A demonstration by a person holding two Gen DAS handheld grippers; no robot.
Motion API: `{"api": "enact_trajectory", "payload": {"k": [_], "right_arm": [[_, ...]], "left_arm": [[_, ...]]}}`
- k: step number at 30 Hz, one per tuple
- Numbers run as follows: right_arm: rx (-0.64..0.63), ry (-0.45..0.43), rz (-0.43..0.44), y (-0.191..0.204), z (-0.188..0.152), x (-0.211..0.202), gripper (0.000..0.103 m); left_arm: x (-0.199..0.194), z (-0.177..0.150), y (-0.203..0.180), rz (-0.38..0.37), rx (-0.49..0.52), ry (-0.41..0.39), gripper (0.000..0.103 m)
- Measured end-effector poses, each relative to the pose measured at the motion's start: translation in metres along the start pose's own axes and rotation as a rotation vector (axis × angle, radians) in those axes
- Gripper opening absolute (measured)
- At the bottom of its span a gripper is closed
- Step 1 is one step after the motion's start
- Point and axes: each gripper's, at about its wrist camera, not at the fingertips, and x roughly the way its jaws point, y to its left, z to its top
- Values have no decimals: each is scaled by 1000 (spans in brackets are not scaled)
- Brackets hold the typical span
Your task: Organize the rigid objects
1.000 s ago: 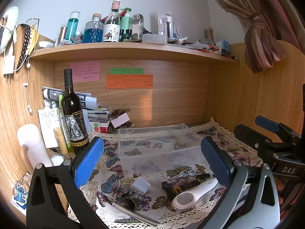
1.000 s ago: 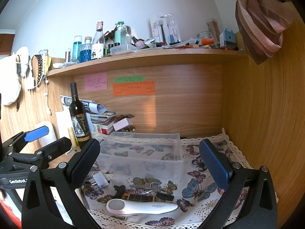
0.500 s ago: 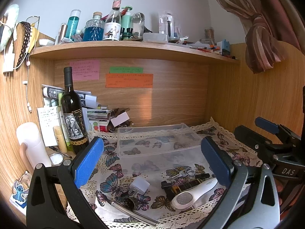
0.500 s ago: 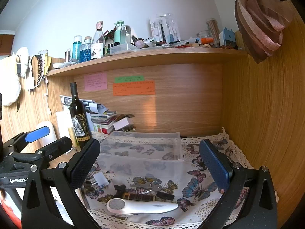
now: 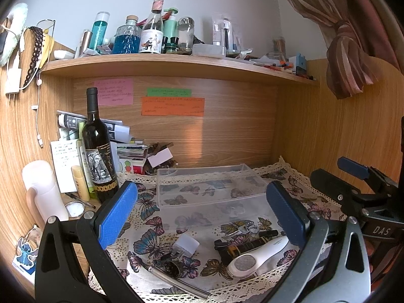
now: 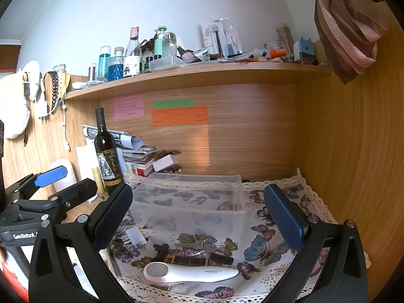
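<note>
A clear plastic box [image 5: 209, 192] [image 6: 192, 202] stands empty on the butterfly cloth. In front of it lie a white handheld device [image 5: 255, 256] [image 6: 189, 272], a dark brown-and-gold bar [image 5: 247, 246] [image 6: 192, 260], keys [image 5: 242, 228] [image 6: 207, 246], a white plug adapter [image 5: 185, 245] [image 6: 135, 237] and a metal scoop [image 5: 174, 275]. My left gripper [image 5: 202, 214] is open and empty above these items. My right gripper [image 6: 198, 214] is open and empty, to the right of the left one.
A wine bottle [image 5: 97, 149] stands at the left with papers, books and tubes behind it. A white cup [image 5: 43, 192] stands by the left wall. The upper shelf [image 5: 176, 63] is crowded with bottles. Wooden walls close the back and right.
Both views have shifted very slightly; the objects on the cloth have not moved and both grippers stay open.
</note>
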Motion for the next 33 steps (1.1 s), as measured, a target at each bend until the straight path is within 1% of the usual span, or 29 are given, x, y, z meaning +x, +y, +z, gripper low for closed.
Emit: {"api": "enact_trajectory", "payload": {"k": [11,16,18,19,20,21,24,25,27,28,33], "right_arm": [[-6,-2,22,3,1,0,103],[23,22,46,-1,0,4,103],[27,32,49,-3,-3,6,103],[26,41,49,-4,-5,7,103],[25,50,48,-6,-7,8,103],[22,59,47,-7,-9,10,103],[0,102,38,-10,-18,16,98],[-10,126,36,-11,-23,19,95],[-24,156,39,-12,-29,24,92],[-31,178,43,-13,-34,27,92],[-52,268,57,-12,-54,42,92]], "left_arm": [[-1,-1,1,-9,-1,-3,103],[1,-2,5,-19,-17,9,103],[2,-4,11,-10,-32,18,101],[4,-5,13,-3,-38,27,95],[6,-7,18,11,-42,47,89],[8,-8,21,20,-45,63,86],[17,-18,34,41,-60,123,83],[20,-23,38,52,-64,150,82],[26,-34,46,67,-68,195,81],[30,-41,49,71,-72,229,81],[47,-73,53,72,-83,352,80]]}}
